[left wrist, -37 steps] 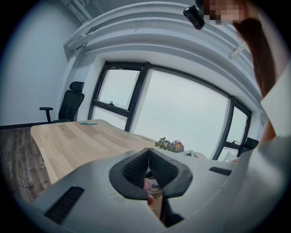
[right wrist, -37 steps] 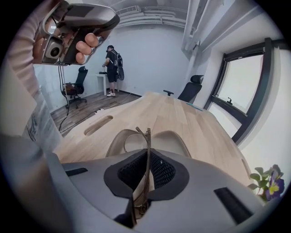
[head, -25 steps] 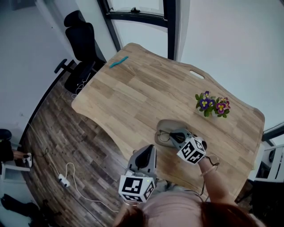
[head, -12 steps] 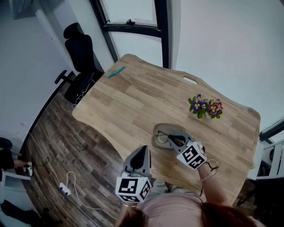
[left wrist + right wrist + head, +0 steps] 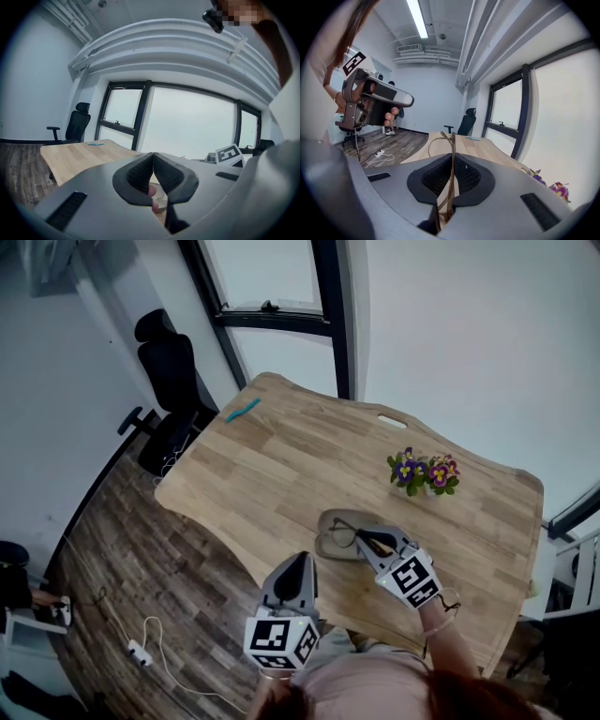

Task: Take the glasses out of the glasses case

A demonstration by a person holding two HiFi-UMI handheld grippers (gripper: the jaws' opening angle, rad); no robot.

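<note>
An open beige glasses case (image 5: 327, 543) lies on the wooden table (image 5: 281, 460) near its front edge. My right gripper (image 5: 365, 537) is shut on one arm of the thin brown-framed glasses (image 5: 343, 532), which sit over the case. In the right gripper view the glasses (image 5: 451, 140) stick out past the closed pads (image 5: 466, 176). My left gripper (image 5: 302, 560) hangs off the table's front edge, left of the case, jaws shut with nothing in them; its pads (image 5: 166, 173) meet at the tip.
A small pot of purple flowers (image 5: 422, 472) stands behind the case. A teal pen (image 5: 242, 410) lies at the table's far left corner, a white object (image 5: 392, 421) at the far edge. A black office chair (image 5: 167, 367) and floor cables (image 5: 141, 650) are left.
The head view has drifted, so the table sits a little lower-left in frame. My right gripper stays shut on the glasses over the case; the left gripper has barely moved.
</note>
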